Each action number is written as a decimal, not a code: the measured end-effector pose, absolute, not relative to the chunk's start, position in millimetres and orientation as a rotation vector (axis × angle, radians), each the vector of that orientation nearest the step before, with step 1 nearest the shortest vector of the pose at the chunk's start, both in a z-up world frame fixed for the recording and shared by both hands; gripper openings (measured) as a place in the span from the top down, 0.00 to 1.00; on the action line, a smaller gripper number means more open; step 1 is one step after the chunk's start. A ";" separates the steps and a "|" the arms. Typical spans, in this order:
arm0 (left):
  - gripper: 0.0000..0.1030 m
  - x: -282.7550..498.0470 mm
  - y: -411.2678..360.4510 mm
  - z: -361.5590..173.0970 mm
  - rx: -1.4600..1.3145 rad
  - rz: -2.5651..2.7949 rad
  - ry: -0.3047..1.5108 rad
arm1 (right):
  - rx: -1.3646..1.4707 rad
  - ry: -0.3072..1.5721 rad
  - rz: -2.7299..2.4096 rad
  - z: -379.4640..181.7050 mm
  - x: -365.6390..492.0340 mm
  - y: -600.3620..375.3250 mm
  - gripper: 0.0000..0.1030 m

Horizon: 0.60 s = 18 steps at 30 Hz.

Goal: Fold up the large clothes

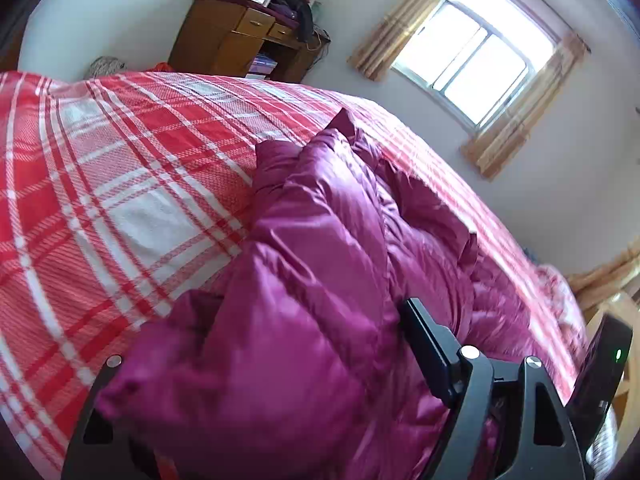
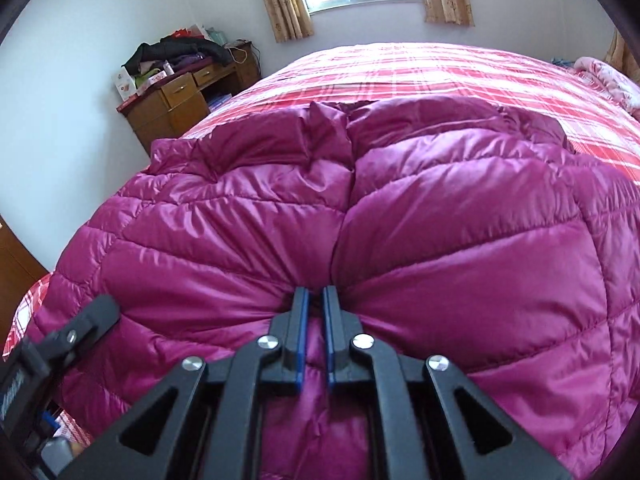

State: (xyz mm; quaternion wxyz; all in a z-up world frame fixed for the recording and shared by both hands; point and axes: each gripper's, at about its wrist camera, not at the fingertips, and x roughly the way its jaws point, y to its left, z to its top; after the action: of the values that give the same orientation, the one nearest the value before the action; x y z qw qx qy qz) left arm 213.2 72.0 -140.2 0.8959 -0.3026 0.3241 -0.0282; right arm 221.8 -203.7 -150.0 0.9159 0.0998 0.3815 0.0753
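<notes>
A magenta puffer jacket (image 2: 400,220) lies spread on a bed with a red and white plaid cover (image 2: 440,68). My right gripper (image 2: 316,292) is shut on a pinch of the jacket's near edge, and creases fan out from its blue pads (image 2: 304,320). In the left wrist view a bunched fold of the jacket (image 1: 304,280) bulges between the widely spread jaws of my left gripper (image 1: 296,304). Its right finger (image 1: 428,344) shows beside the fabric, while the left finger is hidden under it. I see no squeeze on the fold.
Bare plaid cover (image 1: 120,200) stretches left of the jacket. A wooden desk (image 1: 240,40) piled with clothes and boxes stands against the far wall, beside a curtained window (image 1: 472,60). Pink floral bedding (image 2: 608,76) lies at the bed's far right.
</notes>
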 end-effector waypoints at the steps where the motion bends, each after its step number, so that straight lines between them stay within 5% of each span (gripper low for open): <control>1: 0.28 214.1 71.9 -140.2 -0.650 -0.069 0.653 | 0.206 0.785 0.156 -150.1 221.2 -203.9 0.91; 3: 0.61 215.0 69.6 -140.7 -0.672 -0.119 0.644 | 0.208 0.787 0.157 -150.4 219.9 -204.9 0.91; 6: 0.78 216.8 63.6 -131.2 -0.624 -0.168 0.624 | 0.223 0.759 0.161 -150.8 218.6 -205.5 0.91; 18: 0.87 197.2 68.0 -88.6 -0.608 -0.303 0.558 | 0.312 0.826 0.180 -150.3 201.8 -199.3 0.91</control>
State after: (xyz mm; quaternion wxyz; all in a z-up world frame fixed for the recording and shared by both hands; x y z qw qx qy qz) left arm 197.2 68.0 -88.6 0.9049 -0.2944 0.2702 -0.1464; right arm 201.8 -199.3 -150.3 0.9002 0.1508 0.3992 0.0869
